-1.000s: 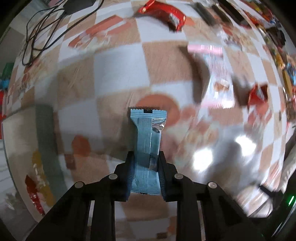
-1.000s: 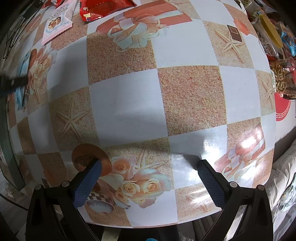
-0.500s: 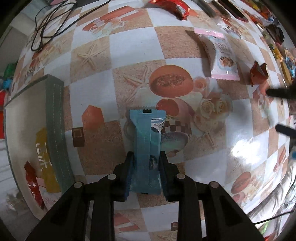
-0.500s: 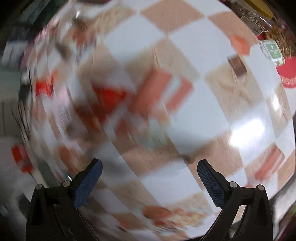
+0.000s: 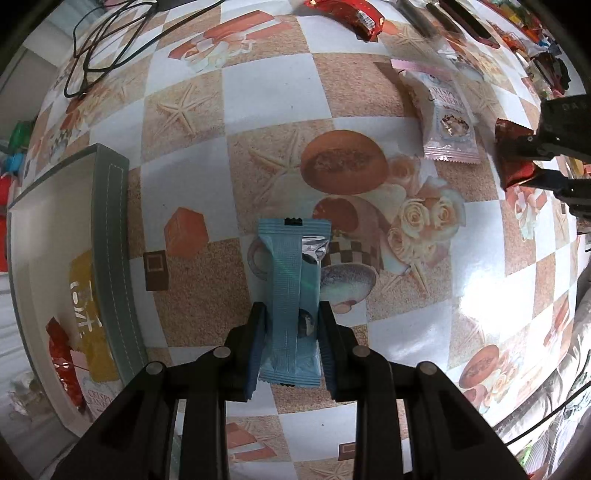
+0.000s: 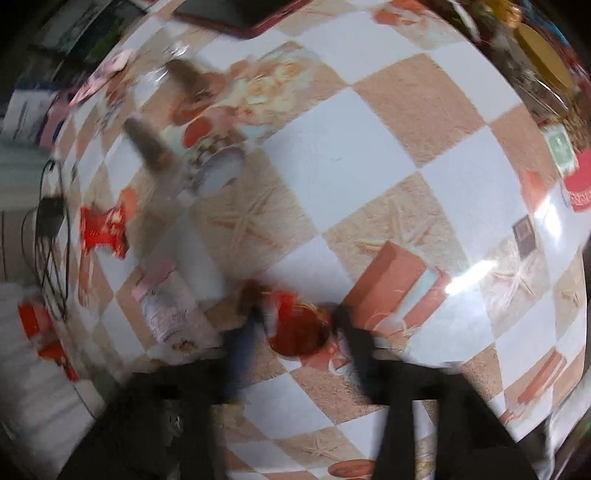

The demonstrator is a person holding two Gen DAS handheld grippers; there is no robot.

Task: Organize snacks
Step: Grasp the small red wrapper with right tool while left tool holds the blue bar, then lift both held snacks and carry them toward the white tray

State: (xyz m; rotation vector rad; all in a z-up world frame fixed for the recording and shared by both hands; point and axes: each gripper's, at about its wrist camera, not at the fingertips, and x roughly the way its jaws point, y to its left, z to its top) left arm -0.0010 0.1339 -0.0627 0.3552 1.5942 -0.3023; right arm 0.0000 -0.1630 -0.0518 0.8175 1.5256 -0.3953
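My left gripper [image 5: 291, 314] points straight down and is shut on a light blue snack packet [image 5: 288, 266], which hangs above the patterned tablecloth. My right gripper [image 6: 297, 321] is blurred; its jaws are closing around a small red snack packet [image 6: 295, 328] lying on the table. In the left wrist view the same red packet [image 5: 511, 155] sits between the fingers of the right gripper [image 5: 532, 162] at the right edge, and the pads appear to press on it.
A grey-green box [image 5: 110, 240] at the left holds a yellow packet [image 5: 86, 306] and a red one. A pink-and-white packet [image 5: 447, 122] lies near the right gripper. Another red packet [image 5: 347, 11] and black cables [image 5: 103, 44] lie at the far side. More snacks crowd the far right edge.
My right gripper swept across the table and its wide-open jaws closed around the red packet. My left gripper shifted slightly with the blue packet, bringing the box into view.
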